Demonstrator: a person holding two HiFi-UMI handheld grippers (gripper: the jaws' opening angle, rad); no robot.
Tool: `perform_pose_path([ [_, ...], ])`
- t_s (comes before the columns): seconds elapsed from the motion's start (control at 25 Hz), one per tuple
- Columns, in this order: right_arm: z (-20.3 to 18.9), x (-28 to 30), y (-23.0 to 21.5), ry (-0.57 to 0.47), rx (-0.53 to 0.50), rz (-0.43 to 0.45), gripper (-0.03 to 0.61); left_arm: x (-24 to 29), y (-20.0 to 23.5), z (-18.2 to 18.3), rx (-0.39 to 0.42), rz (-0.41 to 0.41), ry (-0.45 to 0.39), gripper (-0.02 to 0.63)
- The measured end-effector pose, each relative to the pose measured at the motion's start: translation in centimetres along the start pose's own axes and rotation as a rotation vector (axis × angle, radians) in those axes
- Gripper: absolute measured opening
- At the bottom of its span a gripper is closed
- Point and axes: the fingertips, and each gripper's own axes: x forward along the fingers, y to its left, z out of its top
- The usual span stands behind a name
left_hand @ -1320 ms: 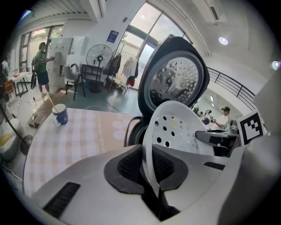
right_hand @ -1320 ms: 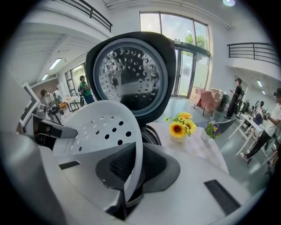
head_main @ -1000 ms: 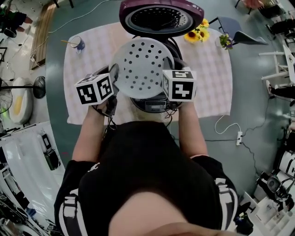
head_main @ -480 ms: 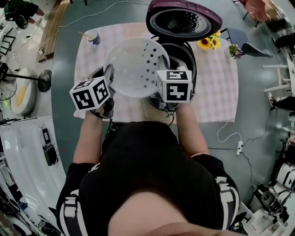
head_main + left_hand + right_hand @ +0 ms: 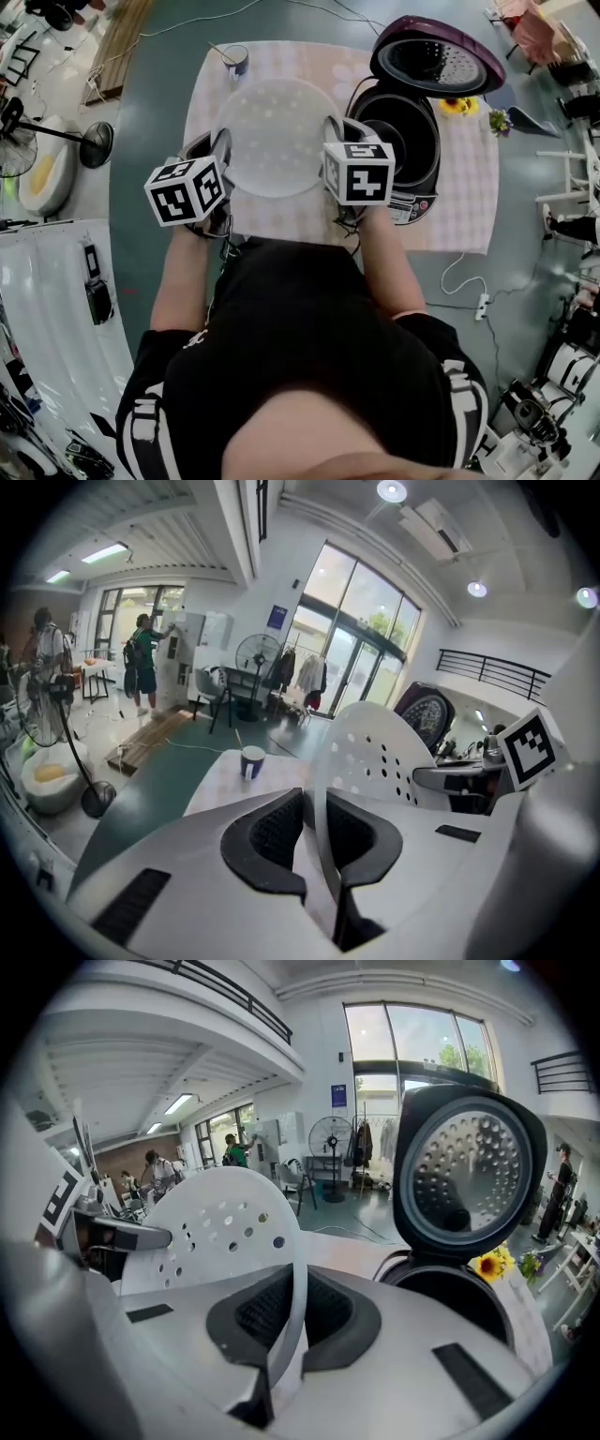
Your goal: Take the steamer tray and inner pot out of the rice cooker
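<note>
Gripping: left gripper (image 5: pixel 221 155) and right gripper (image 5: pixel 332 131) each clamped on opposite rims of the steamer tray (image 5: pixel 274 131).
Tray place: held above the cloth-covered worktop (image 5: pixel 450 206), just left of the open rice cooker (image 5: pixel 403 141).
Gripper views only: the thin rim sat pinched between ribbed black pads (image 5: pixel 272 832), which the head view hid.
Change: a second earlier the tray hung over the cooker.
Shape: white, round, thin, perforated.

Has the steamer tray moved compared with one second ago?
Yes. The steamer tray went left, off the rice cooker, and is now over the tablecloth.
</note>
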Motion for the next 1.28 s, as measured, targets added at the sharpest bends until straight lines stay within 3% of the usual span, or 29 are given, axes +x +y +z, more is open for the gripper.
perform_pose_path([
  [0.56, -3.7, 8.6, 11.0, 0.142, 0.065, 0.102, 0.015, 0.2, 13.6, -5.2, -0.019, -0.011, 0.125, 0.029],
  [0.96, -7.6, 15.9, 12.0, 0.21, 0.204, 0.165, 0.023, 5.2, 18.7, -7.4, -0.022, -0.034, 0.231, 0.031],
  [1.28, -10.7, 20.2, 10.9, 0.3, 0.269, 0.105, 0.025, 10.7, 20.8, -9.4, -0.028, -0.08, 0.332, 0.031],
])
